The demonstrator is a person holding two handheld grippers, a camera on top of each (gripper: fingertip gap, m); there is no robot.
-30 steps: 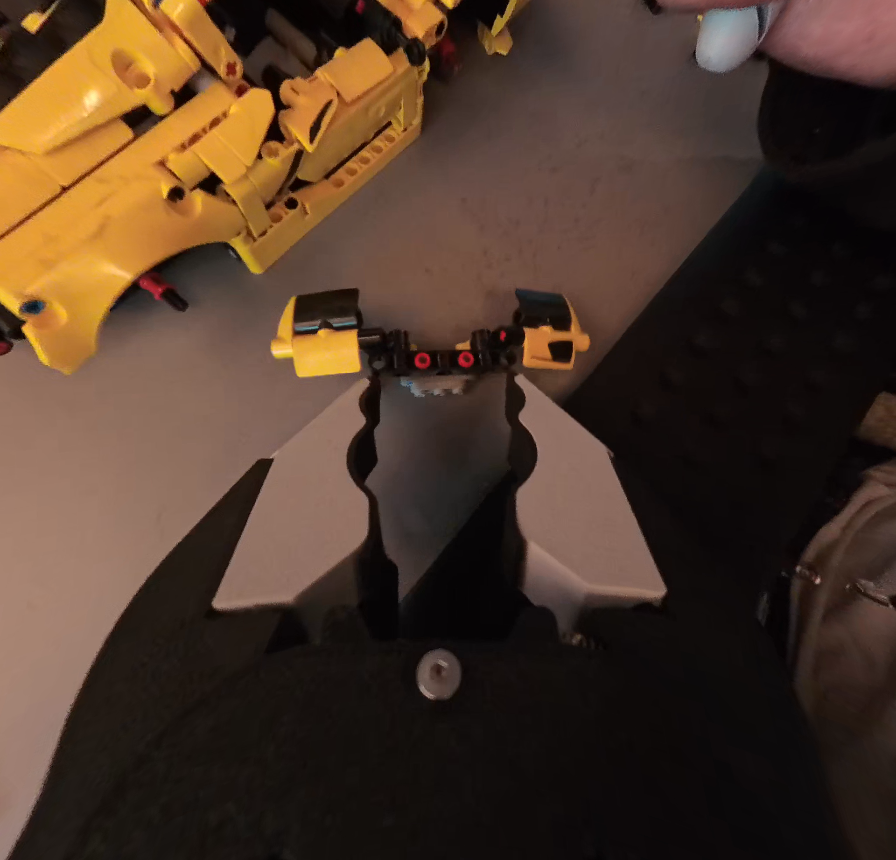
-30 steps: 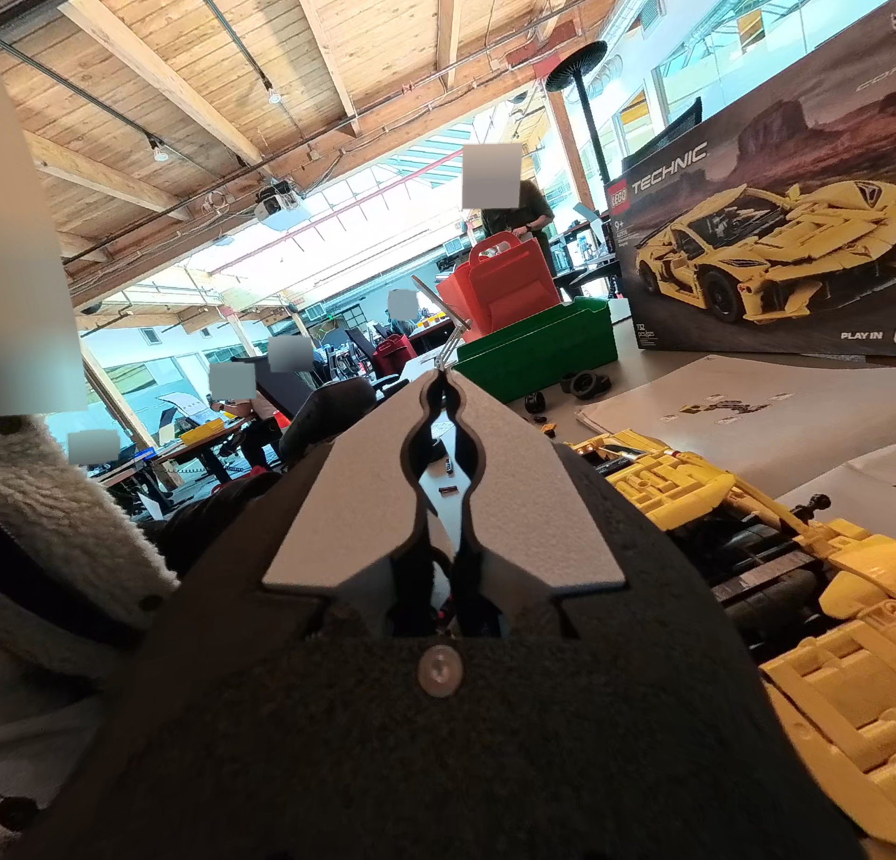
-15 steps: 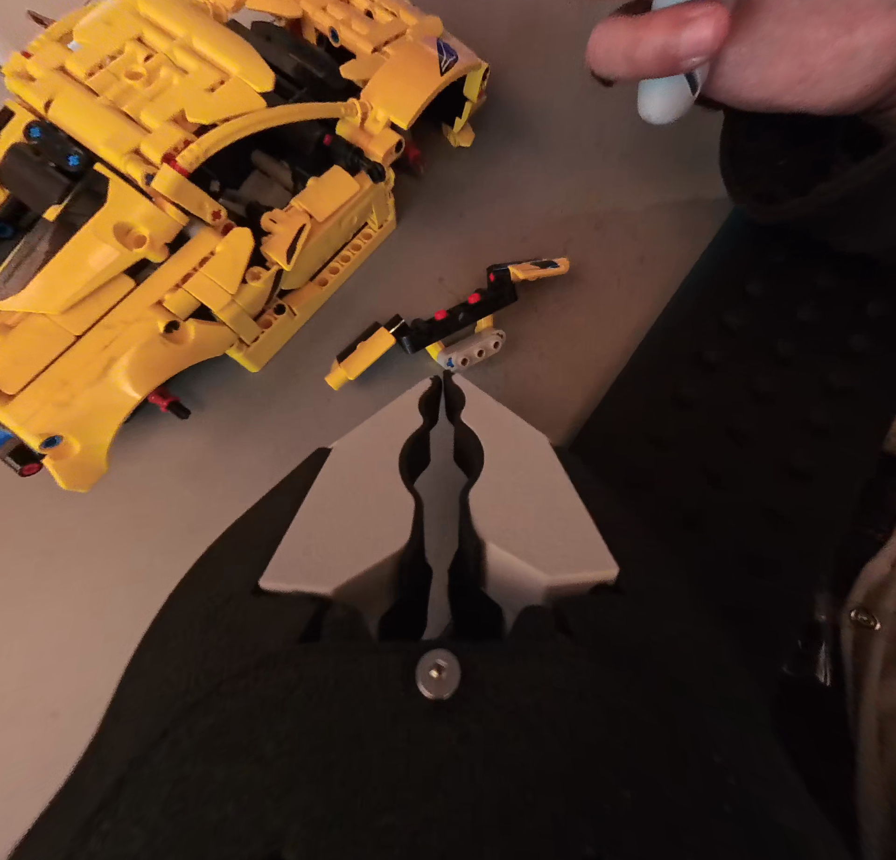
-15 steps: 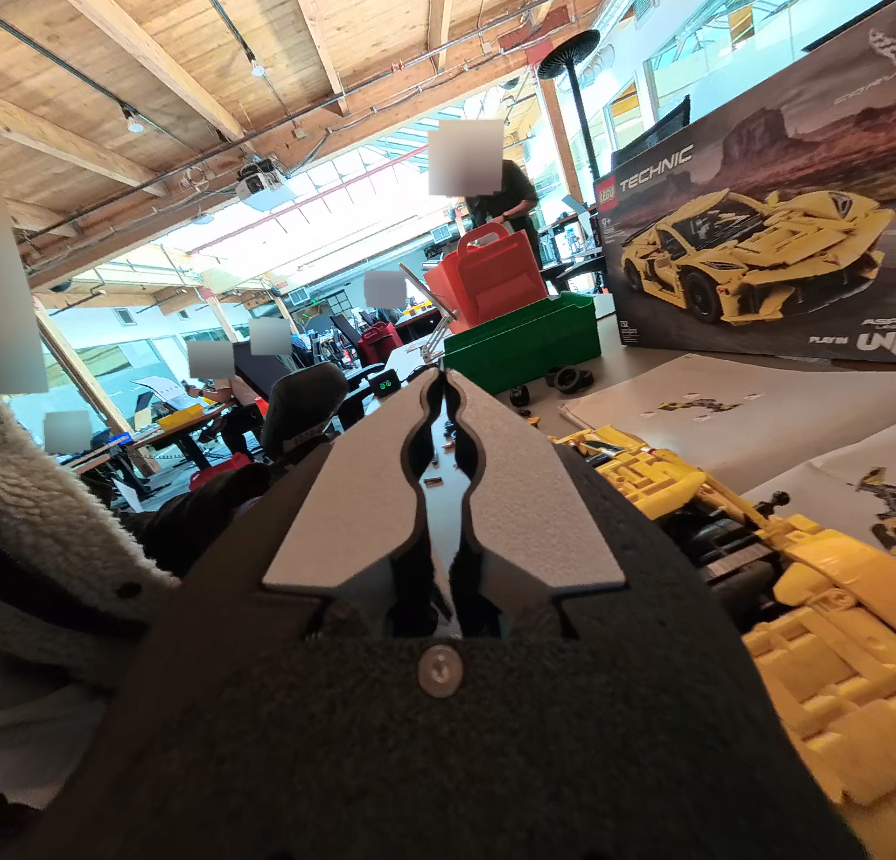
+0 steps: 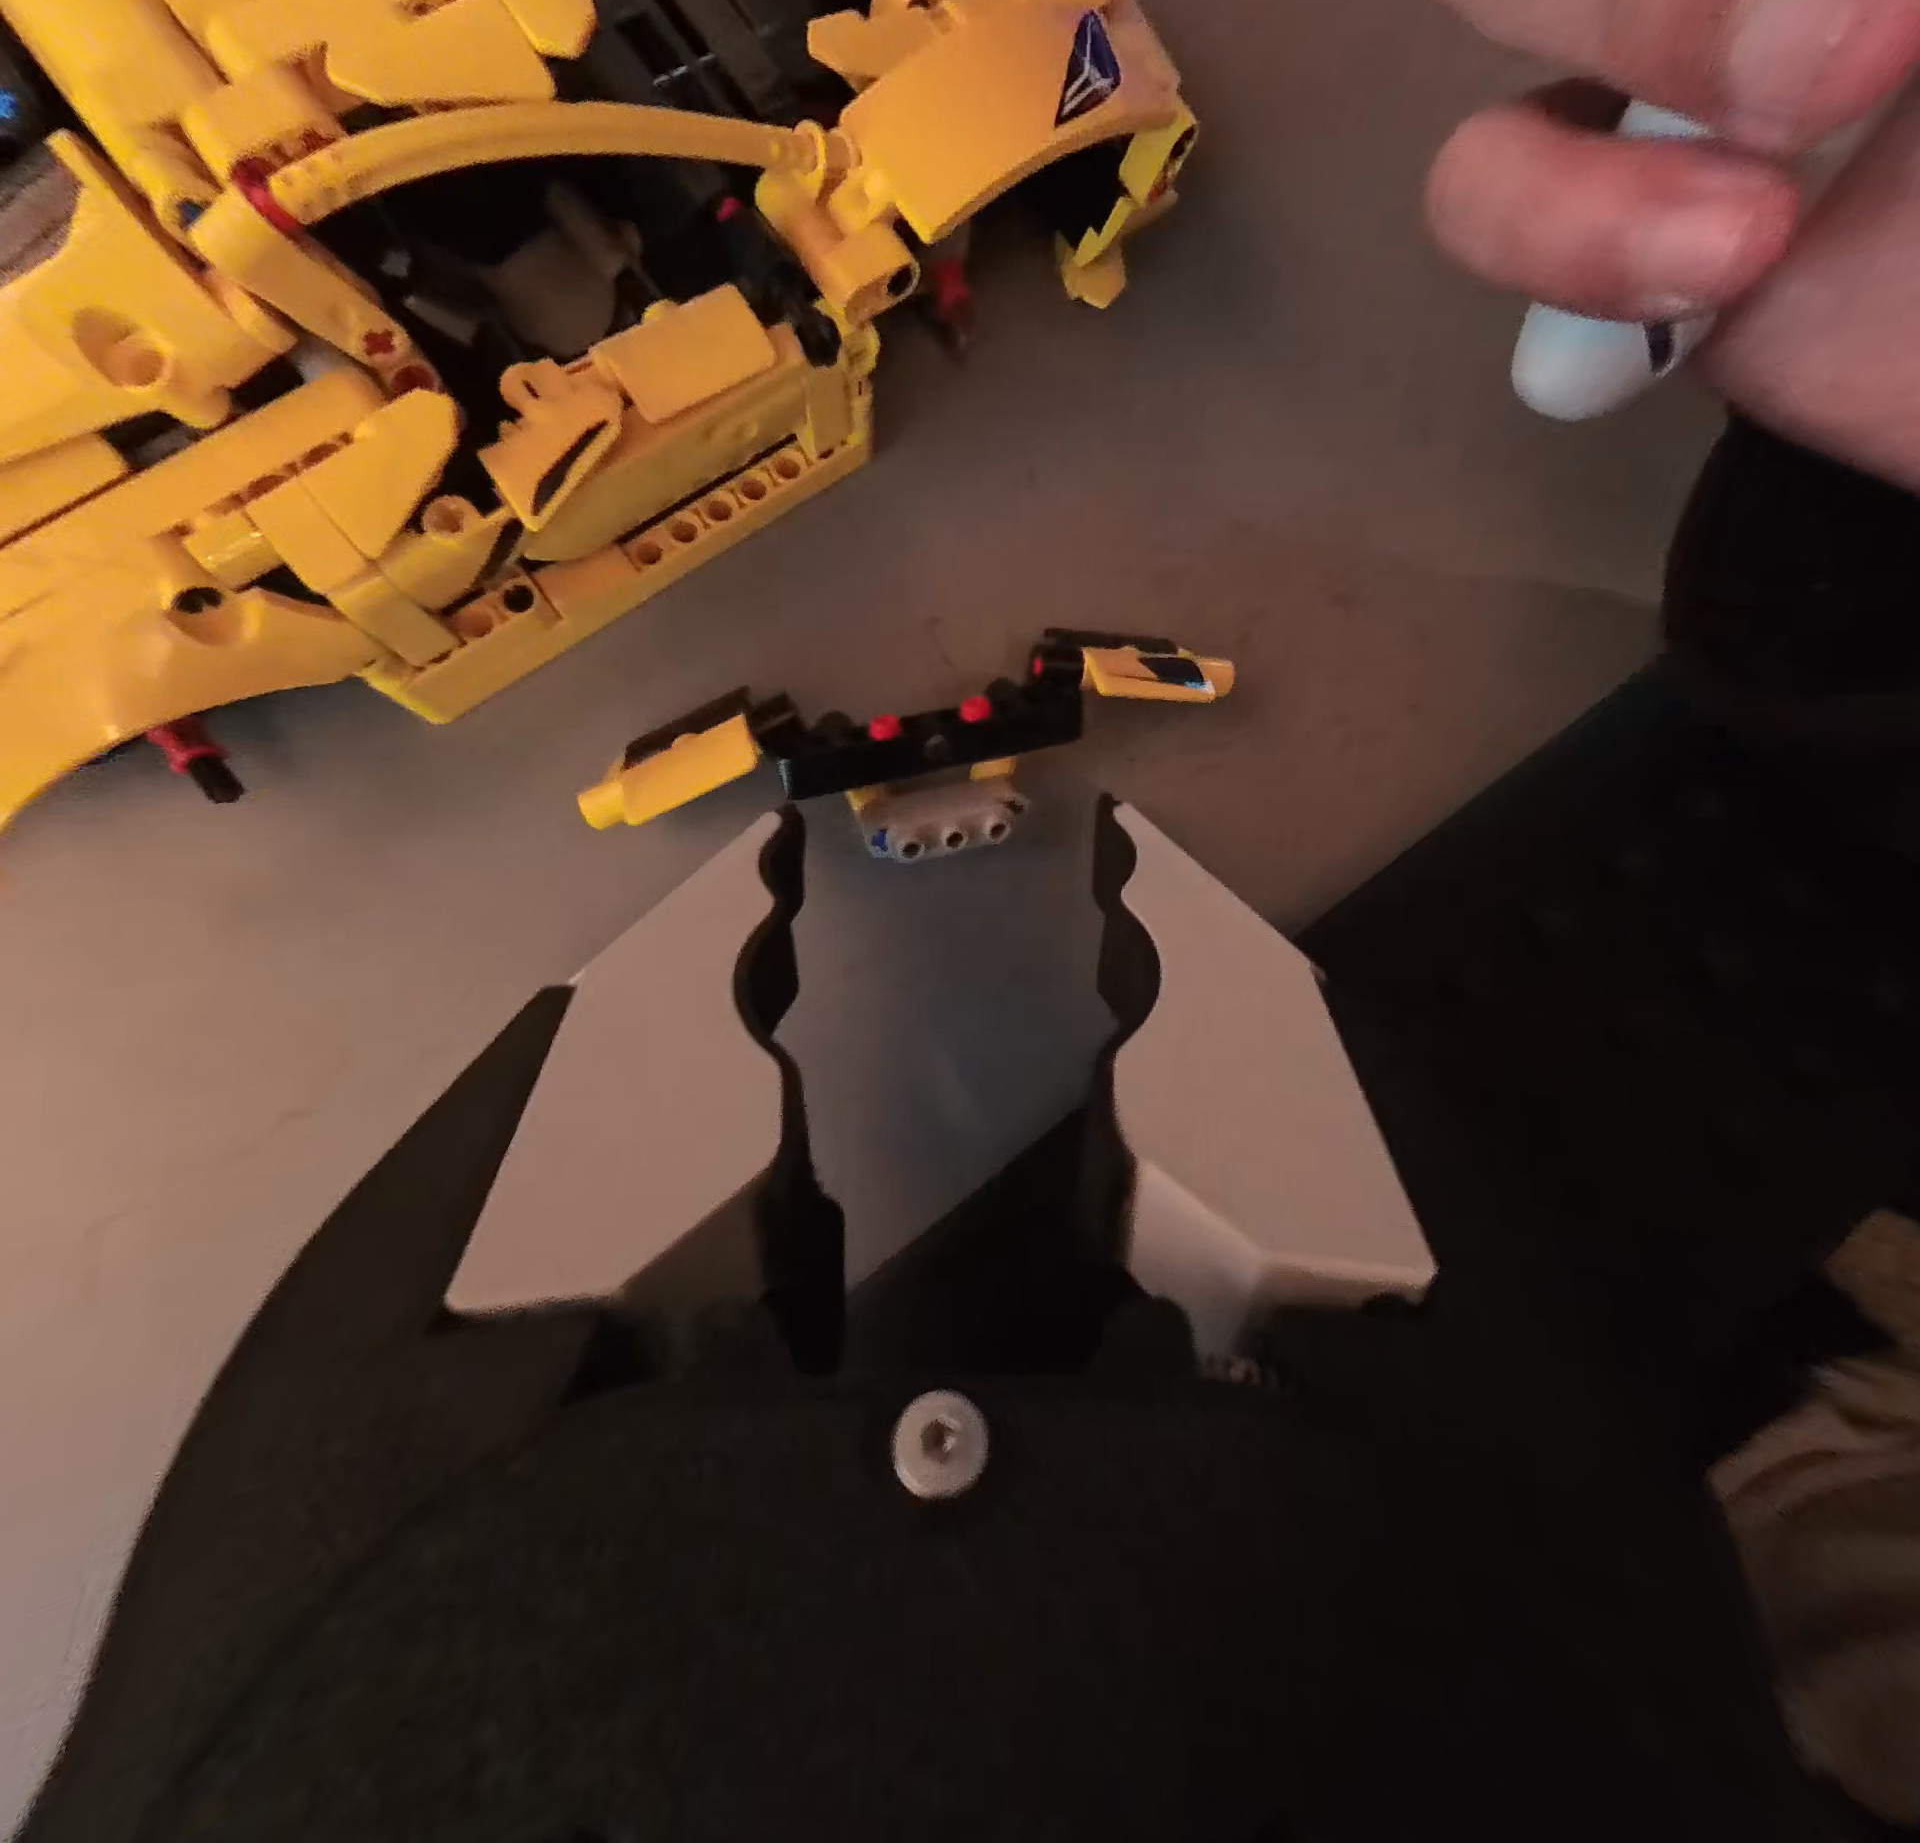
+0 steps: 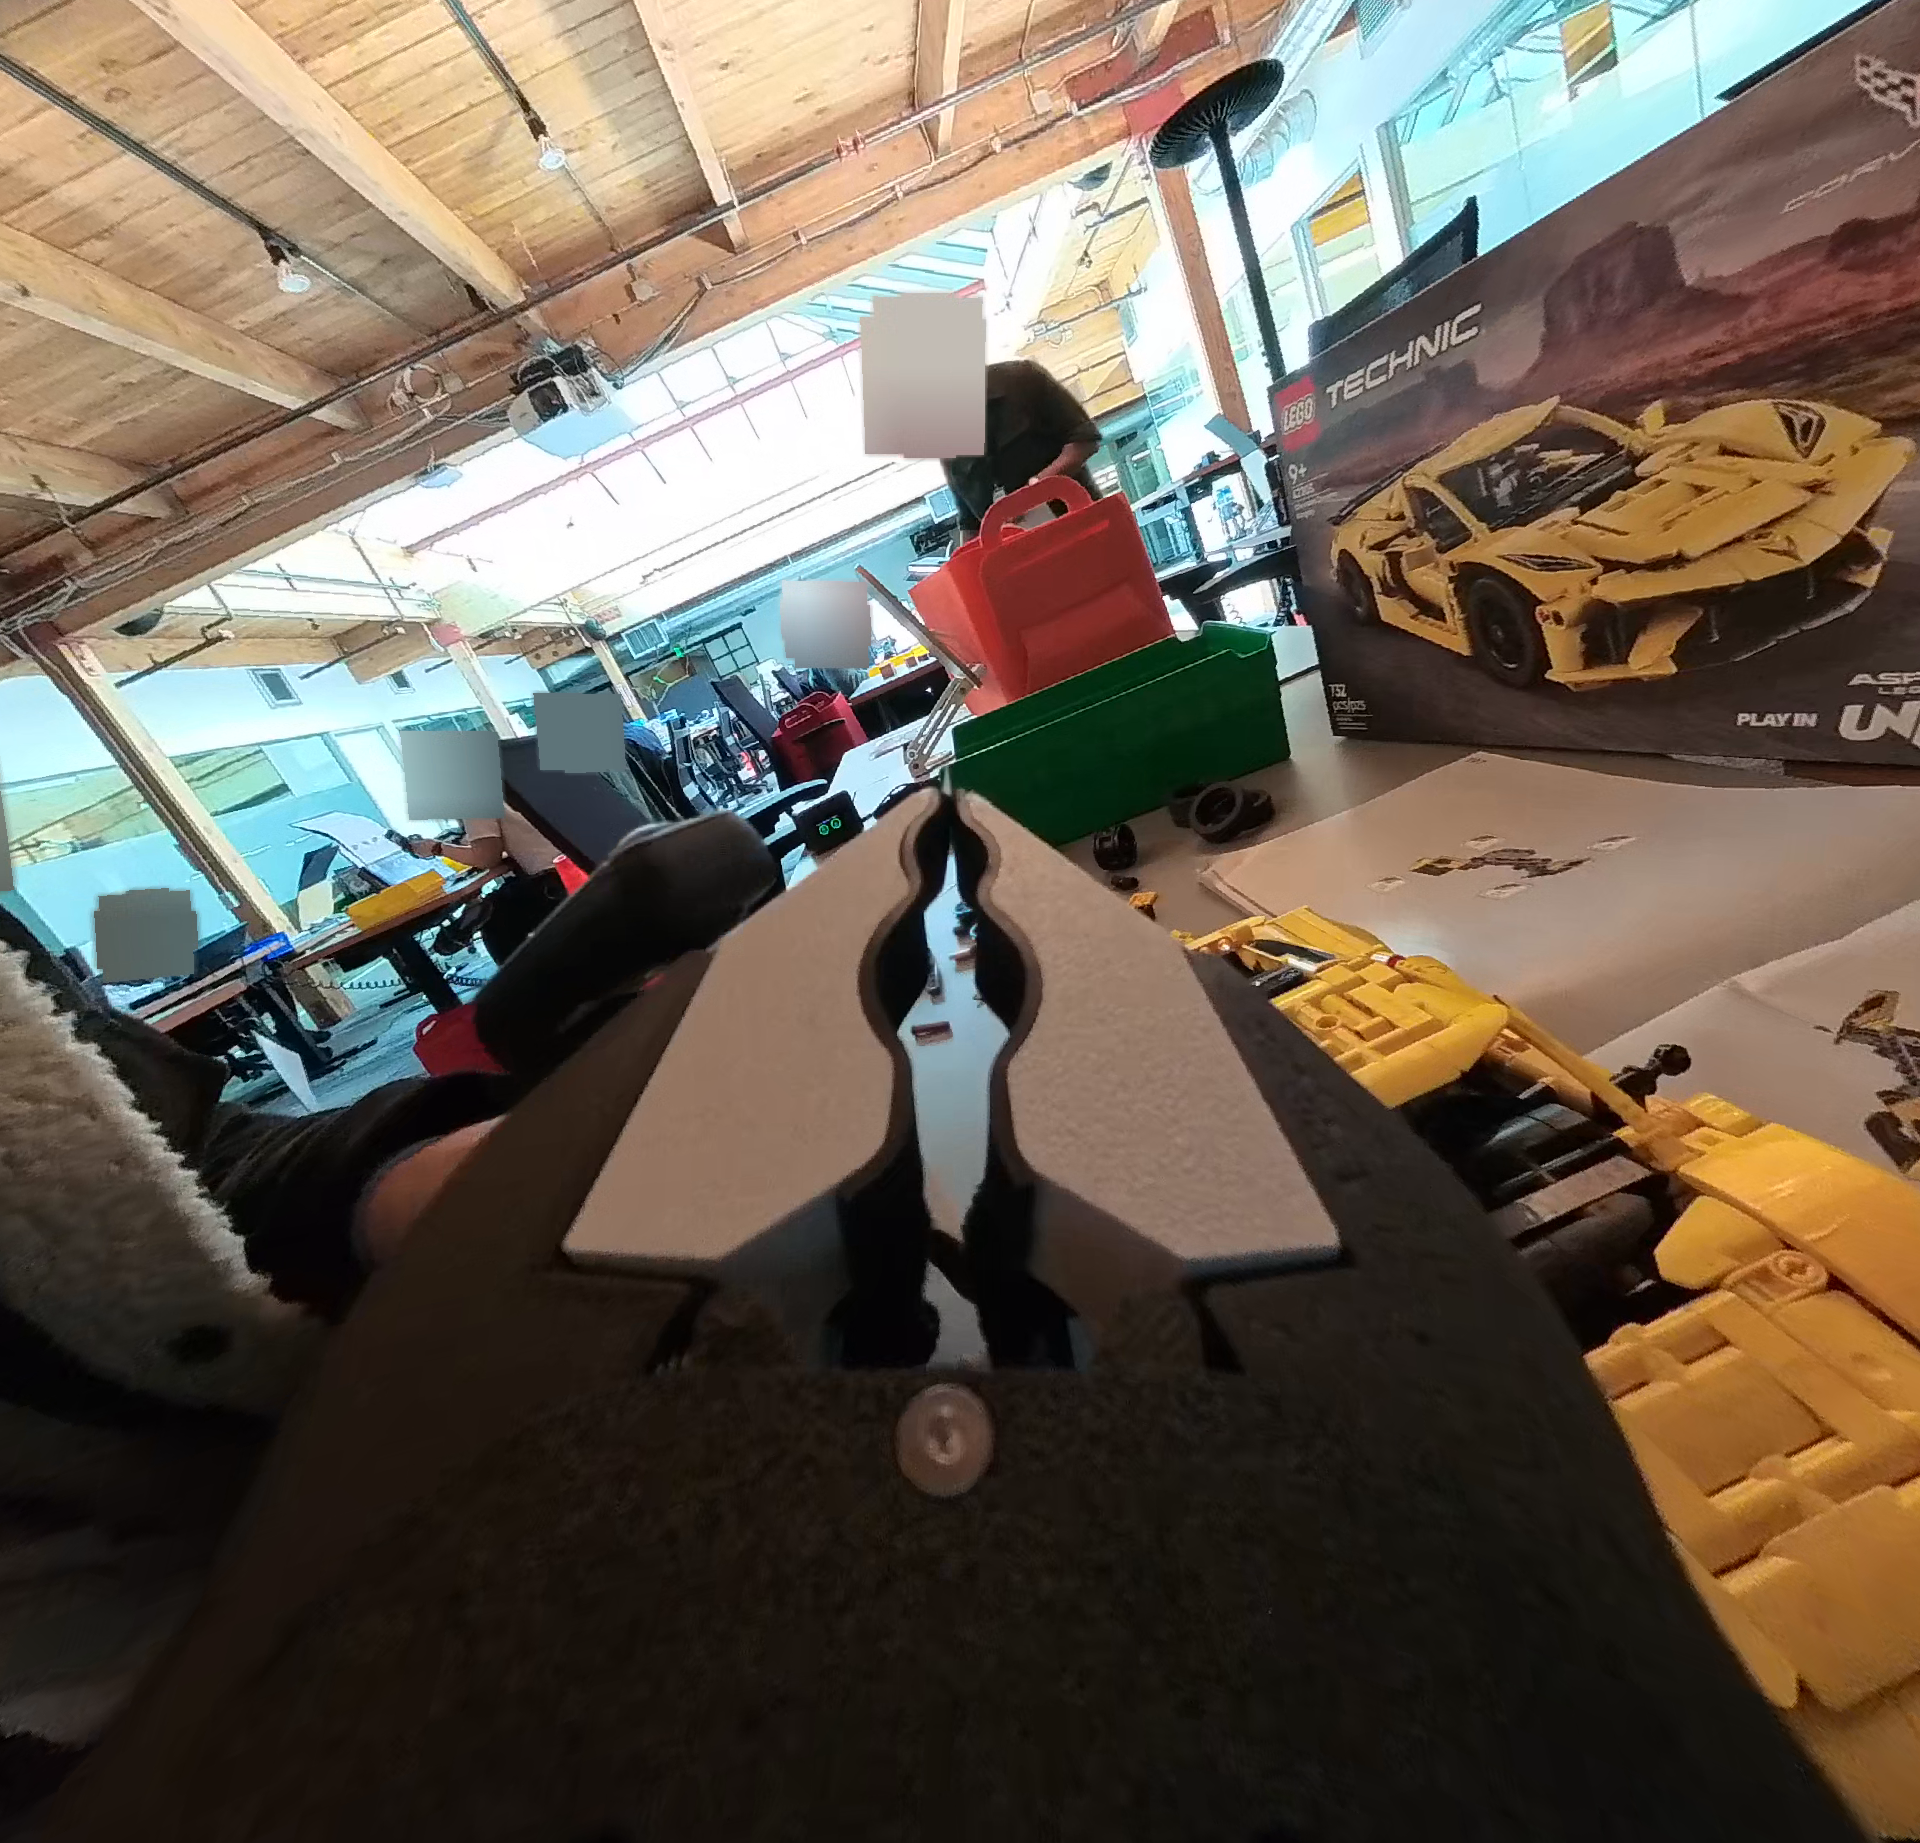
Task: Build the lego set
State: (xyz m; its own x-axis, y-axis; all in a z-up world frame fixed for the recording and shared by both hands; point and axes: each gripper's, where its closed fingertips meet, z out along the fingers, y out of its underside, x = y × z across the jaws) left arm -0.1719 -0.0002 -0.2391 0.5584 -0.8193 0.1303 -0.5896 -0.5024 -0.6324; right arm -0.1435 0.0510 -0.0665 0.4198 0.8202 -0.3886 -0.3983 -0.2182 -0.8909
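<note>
A large yellow lego car (image 5: 416,359) lies on the grey table at the upper left of the left wrist view. A small black and yellow sub-assembly (image 5: 914,739) with red pins and a grey beam lies on the table just in front of it. My left gripper (image 5: 948,822) is open and empty, its fingertips just short of the sub-assembly's grey beam. My right gripper (image 6: 948,806) is shut and empty, raised and pointing across the room. The yellow car also shows in the right wrist view (image 6: 1558,1222) at the right.
A hand (image 5: 1714,162) holding a white handle hangs at the upper right of the left wrist view, above the table edge. The right wrist view has a green bin (image 6: 1122,733), a red bag (image 6: 1049,598), black tyres (image 6: 1226,811), the set's box (image 6: 1621,505) and instruction sheets (image 6: 1455,868). The left gripper's tips are roughly 20 cm from the right gripper's.
My left gripper shut half a second ago and has opened wide again, now closer to the sub-assembly, which lies flat and tilted. My right gripper stayed shut and swung slightly.
</note>
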